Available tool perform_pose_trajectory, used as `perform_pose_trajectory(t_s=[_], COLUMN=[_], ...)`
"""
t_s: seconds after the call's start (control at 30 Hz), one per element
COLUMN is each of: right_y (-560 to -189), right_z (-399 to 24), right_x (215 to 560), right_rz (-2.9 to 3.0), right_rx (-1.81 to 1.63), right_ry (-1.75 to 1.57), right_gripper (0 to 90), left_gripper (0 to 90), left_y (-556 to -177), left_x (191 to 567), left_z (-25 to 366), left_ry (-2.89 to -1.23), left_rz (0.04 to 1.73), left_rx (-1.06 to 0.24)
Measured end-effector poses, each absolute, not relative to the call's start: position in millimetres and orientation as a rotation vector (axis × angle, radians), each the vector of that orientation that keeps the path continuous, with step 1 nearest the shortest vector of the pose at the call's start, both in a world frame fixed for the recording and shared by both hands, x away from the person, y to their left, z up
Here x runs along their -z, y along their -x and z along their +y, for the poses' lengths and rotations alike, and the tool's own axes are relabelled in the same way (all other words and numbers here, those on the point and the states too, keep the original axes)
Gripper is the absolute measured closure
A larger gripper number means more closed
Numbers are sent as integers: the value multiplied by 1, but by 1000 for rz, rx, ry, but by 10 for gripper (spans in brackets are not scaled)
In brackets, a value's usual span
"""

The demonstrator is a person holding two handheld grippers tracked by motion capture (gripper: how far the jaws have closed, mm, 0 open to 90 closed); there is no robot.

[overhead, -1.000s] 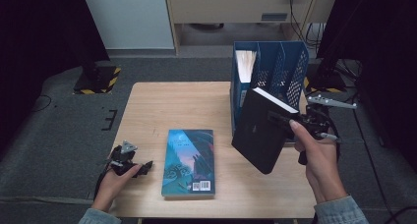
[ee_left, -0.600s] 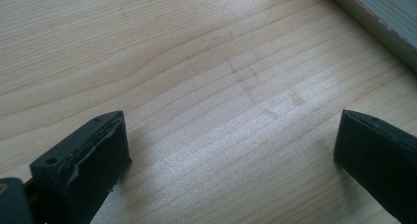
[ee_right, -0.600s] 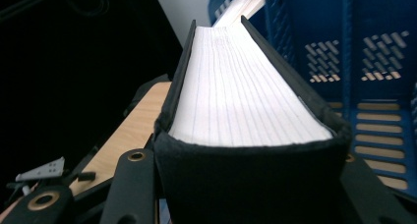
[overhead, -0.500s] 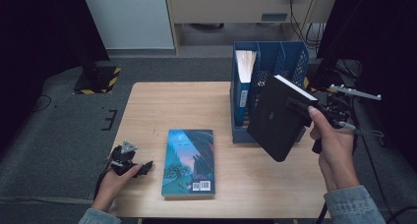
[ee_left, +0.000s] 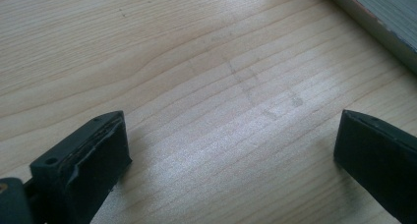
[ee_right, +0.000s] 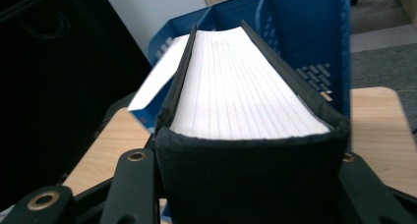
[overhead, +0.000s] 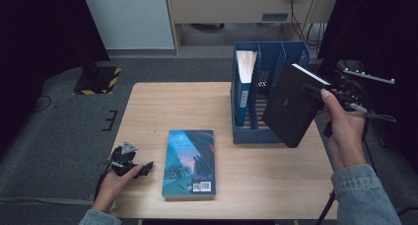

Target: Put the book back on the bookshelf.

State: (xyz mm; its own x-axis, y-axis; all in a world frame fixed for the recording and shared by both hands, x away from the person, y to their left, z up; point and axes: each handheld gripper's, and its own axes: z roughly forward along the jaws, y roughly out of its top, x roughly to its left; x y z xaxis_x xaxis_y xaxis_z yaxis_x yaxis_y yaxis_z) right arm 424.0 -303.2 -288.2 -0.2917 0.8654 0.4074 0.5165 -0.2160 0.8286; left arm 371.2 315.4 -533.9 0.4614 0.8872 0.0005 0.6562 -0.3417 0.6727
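A black book [overhead: 292, 106] is clamped between the jaws of the right gripper [overhead: 329, 91], the pads pressing on its two covers near the spine, as the right gripper view shows with the white page block [ee_right: 241, 86] running away from the camera. The book is held tilted in the air, just in front of and to the right of the blue rack [overhead: 266, 87], its top corner level with the rack's rim. It is judged that the book is gripped across its thickness so that it can be stood on edge and slid into one of the rack's free slots; the slant probably suits lining its lower edge up with a slot.

One slot at the left of the rack is already taken by a blue binder [overhead: 242, 89] with white pages standing upright.

The left gripper [overhead: 132, 165] is rested on the table [overhead: 187, 106] well to the left of the rack, its jaws wide apart and nothing between them but bare wood. Between it and the rack, a teal book [overhead: 190, 163] lies flat, cover up, likely waiting its turn.

The table is of pale, grained wood. Grey carpet [overhead: 59, 131] surrounds it, with dark curtains at both sides and a white panel [overhead: 128, 15] beyond the rack.
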Motion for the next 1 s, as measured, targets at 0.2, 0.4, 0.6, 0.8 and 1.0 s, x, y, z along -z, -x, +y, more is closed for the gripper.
perform_pose_trajectory(t_s=[0.2, 0.4, 0.6, 0.8, 1.0], right_y=[-440, -448, -456, -460, -466], right_z=[-316, -325, -333, -337, -340], right_x=[286, 281, 280, 283, 288], right_rz=[1696, 1673, 1666, 1639, 1607], right_rx=[-1473, -1452, -1413, -1376, -1346], right_ry=[-1636, -1644, -1649, -1654, -1667], right_gripper=[525, 525, 525, 525, 525], left_gripper=[0, 0, 0, 0, 0], left_y=[-371, -372, -371, -371, -372], left_x=[534, 534, 534, 534, 534], left_z=[315, 316, 316, 316, 315], left_ry=[-2107, -2116, -2117, -2117, -2114], left_rz=[1279, 1274, 1274, 1275, 1274], left_rx=[-495, -495, -496, -497, -497])
